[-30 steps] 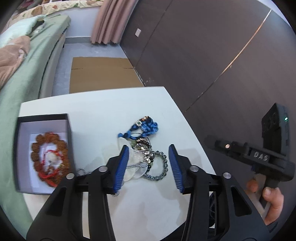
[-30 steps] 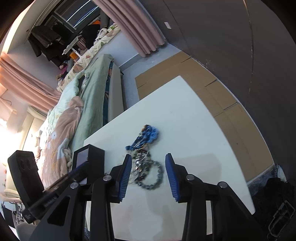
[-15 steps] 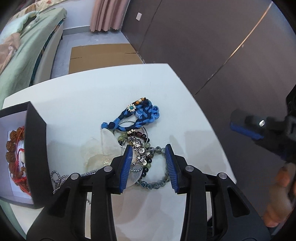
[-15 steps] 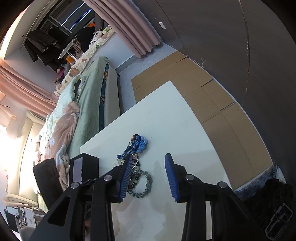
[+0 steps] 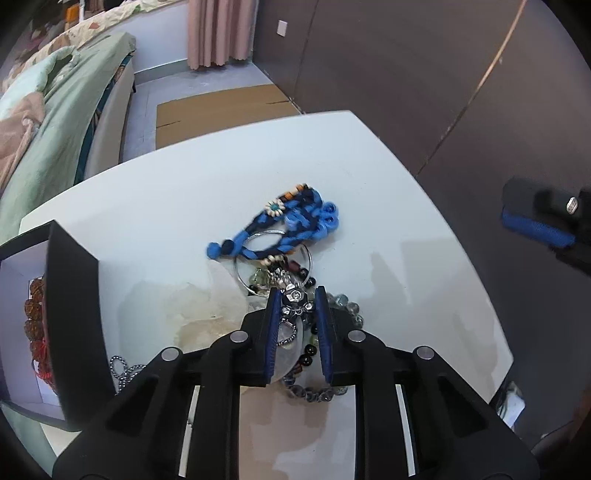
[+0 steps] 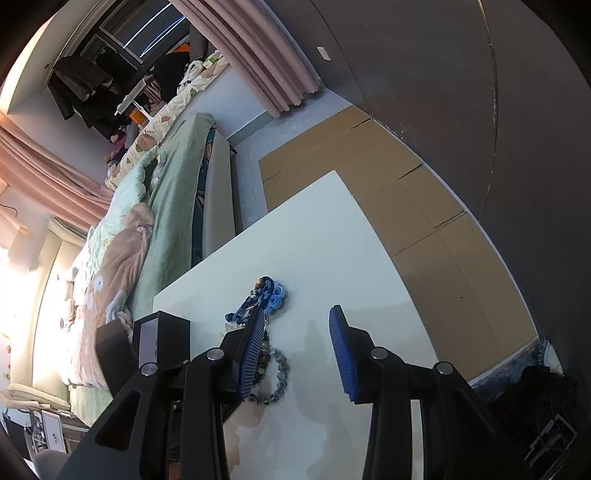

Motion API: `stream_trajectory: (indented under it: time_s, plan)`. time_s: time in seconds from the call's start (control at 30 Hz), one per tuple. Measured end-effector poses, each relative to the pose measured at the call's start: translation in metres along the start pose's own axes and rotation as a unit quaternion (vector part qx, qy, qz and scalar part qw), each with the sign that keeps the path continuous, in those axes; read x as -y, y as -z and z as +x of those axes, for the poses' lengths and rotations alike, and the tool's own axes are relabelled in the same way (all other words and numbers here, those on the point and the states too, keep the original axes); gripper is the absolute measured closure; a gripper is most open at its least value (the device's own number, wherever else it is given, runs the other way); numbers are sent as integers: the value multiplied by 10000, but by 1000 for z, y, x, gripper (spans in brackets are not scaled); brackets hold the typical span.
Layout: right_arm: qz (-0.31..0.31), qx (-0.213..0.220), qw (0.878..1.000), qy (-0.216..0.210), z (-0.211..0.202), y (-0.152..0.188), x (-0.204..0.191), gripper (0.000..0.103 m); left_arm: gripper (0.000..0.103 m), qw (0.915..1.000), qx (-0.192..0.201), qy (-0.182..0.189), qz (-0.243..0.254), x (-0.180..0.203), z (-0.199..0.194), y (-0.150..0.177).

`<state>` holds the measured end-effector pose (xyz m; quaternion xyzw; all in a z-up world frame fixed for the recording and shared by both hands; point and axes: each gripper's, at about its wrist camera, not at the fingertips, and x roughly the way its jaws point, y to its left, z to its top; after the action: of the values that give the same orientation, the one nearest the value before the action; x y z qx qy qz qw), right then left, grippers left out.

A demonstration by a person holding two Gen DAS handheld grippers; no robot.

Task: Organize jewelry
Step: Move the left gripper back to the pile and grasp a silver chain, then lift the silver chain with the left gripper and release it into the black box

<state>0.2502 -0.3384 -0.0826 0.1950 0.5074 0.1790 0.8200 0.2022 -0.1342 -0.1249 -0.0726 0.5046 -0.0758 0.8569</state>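
One beaded bracelet (image 5: 35,325), as far as the edge of the view shows, already lies in the black box (image 5: 70,317), while the left gripper (image 5: 296,306) has just been closing onto a silver charm (image 5: 295,301) in the pile on the white table (image 5: 166,221), and the right gripper (image 6: 299,350) hangs apart, empty.

No readable text, label, brand, number or sign found in either view. Small pale plate on dark wall (image 5: 282,27) beside pink curtain (image 5: 218,31): blank, nothing legible. Same for plate seen on dark wall (image 6: 324,52) right of curtain in right wrist view.
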Motion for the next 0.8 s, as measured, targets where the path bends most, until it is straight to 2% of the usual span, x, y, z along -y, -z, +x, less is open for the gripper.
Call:
stream_trajectory:
  time_s: [0.27,0.4,0.8]
  plan:
    - [-290,-233,9993,47,13,12,-15,67,84,9972,295,540,-433,-24,-32,-9]
    - [-469,-410,9980,126,25,21,-25,69,84,9948,422,695,-613,-37,-44,-10]
    - [-1178,-972,9855,738,74,47,-54,71,84,9891,821,841,-886,-64,-84,-9]
